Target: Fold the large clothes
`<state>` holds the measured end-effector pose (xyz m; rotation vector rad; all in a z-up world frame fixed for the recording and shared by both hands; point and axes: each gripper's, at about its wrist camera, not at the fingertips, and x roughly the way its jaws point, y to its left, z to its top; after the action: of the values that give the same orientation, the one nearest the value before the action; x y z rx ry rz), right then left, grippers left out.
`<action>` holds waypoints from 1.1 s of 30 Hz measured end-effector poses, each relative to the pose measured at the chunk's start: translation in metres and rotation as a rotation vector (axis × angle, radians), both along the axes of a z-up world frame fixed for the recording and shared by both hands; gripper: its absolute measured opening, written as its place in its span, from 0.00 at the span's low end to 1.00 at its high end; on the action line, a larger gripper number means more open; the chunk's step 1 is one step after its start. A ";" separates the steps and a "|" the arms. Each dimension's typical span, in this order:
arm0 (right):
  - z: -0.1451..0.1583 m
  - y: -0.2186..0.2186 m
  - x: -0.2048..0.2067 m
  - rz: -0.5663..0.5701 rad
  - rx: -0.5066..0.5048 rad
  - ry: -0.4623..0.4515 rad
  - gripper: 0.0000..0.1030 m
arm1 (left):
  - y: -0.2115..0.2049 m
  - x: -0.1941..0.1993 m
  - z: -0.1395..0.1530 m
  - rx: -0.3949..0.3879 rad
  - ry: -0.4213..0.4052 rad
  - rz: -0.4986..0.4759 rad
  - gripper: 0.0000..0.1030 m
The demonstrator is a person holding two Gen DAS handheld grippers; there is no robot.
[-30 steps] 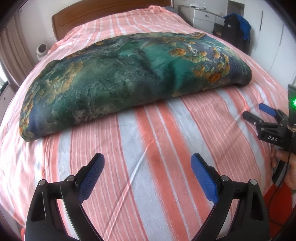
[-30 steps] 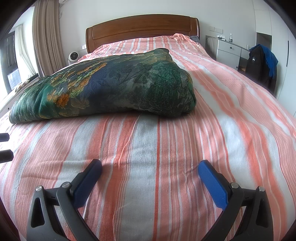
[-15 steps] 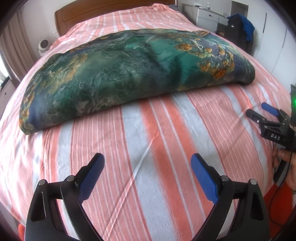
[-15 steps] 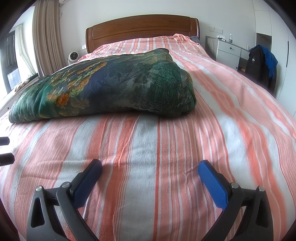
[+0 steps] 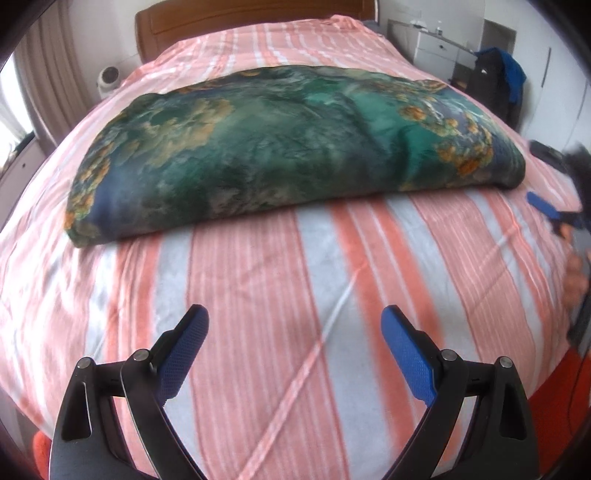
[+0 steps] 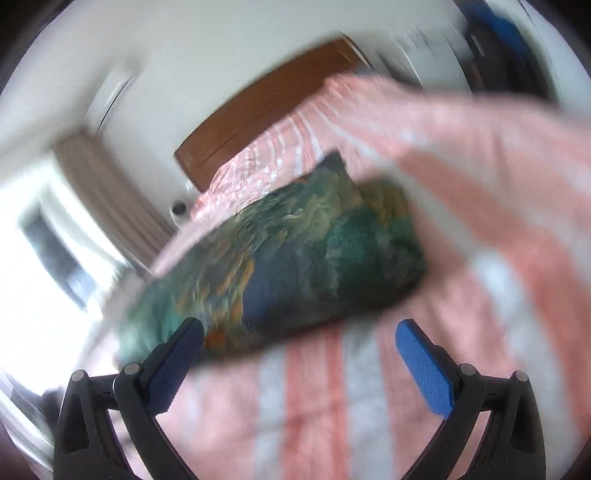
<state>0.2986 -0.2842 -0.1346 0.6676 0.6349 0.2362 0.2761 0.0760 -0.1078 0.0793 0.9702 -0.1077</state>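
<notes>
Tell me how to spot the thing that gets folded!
Find the big bed with pink and white stripes. Lying across its middle is a puffy folded cloth. It is the only dark green thing there, with blue patches and orange flowers.

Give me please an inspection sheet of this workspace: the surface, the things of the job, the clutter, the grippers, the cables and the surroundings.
Surface: bed with pink and white striped sheet.
Job's things: folded green patterned cloth lying across the bed, apart from both grippers.
Clutter: nothing seen on the bed.
Grippers: left gripper open, empty, above the sheet; right gripper open, empty, view blurred and tilted.
Cables: nothing seen clearly.
Surroundings: wooden headboard, white dresser, dark and blue clothes hanging at right, curtain at left.
</notes>
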 end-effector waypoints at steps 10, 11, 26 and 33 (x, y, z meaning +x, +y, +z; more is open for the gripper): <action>-0.019 -0.038 0.041 -0.238 0.167 0.073 0.38 | -0.001 0.027 0.078 -0.019 -0.129 -0.086 0.92; -0.010 -0.033 0.037 -0.224 0.117 0.043 0.36 | -0.008 0.037 0.095 -0.055 -0.144 -0.118 0.92; 0.084 0.139 -0.050 0.111 -0.684 -0.460 0.30 | -0.152 0.152 0.148 -0.191 0.174 -0.529 0.94; 0.077 0.197 -0.069 0.198 -0.928 -0.576 0.28 | -0.152 0.126 0.130 0.129 0.076 -0.437 0.40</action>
<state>0.2299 -0.0876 -0.0576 -0.3607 0.1960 0.2693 0.4025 -0.0759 0.0221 0.4086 1.0228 -0.4526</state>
